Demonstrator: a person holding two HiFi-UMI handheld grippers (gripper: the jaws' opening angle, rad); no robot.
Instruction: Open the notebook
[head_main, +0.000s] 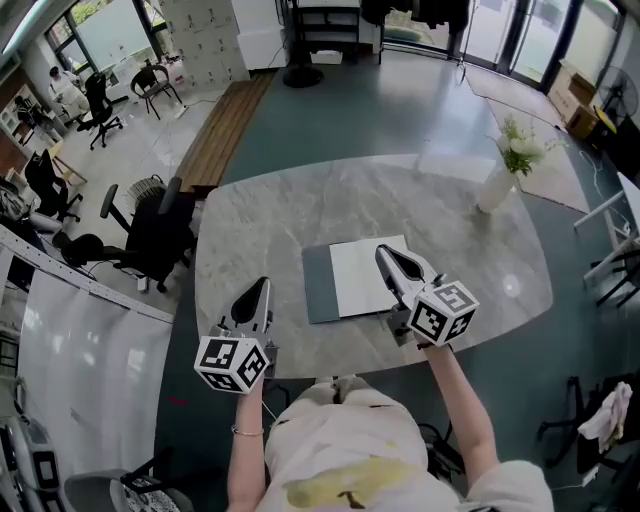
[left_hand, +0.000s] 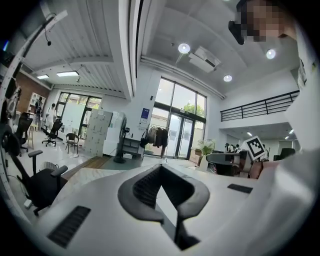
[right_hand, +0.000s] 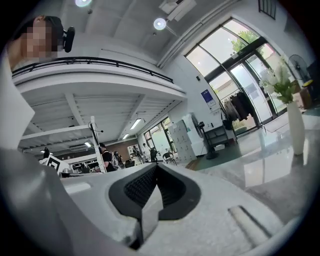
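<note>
The notebook (head_main: 362, 277) lies open on the marble table (head_main: 260, 215). A white page faces up, and the grey cover (head_main: 318, 286) is spread flat to its left. My right gripper (head_main: 382, 250) is raised over the notebook's right edge, shut and holding nothing. In the right gripper view it (right_hand: 156, 166) points level, across the room. My left gripper (head_main: 264, 284) hangs near the table's front left, to the left of the grey cover, with its jaws together and nothing between them. In the left gripper view it (left_hand: 161, 168) also looks out over the tabletop.
A white vase with flowers (head_main: 498, 184) stands at the table's far right. A black office chair (head_main: 150, 238) is close to the table's left edge, with a wooden bench (head_main: 225, 125) behind it. The person's body is at the near edge.
</note>
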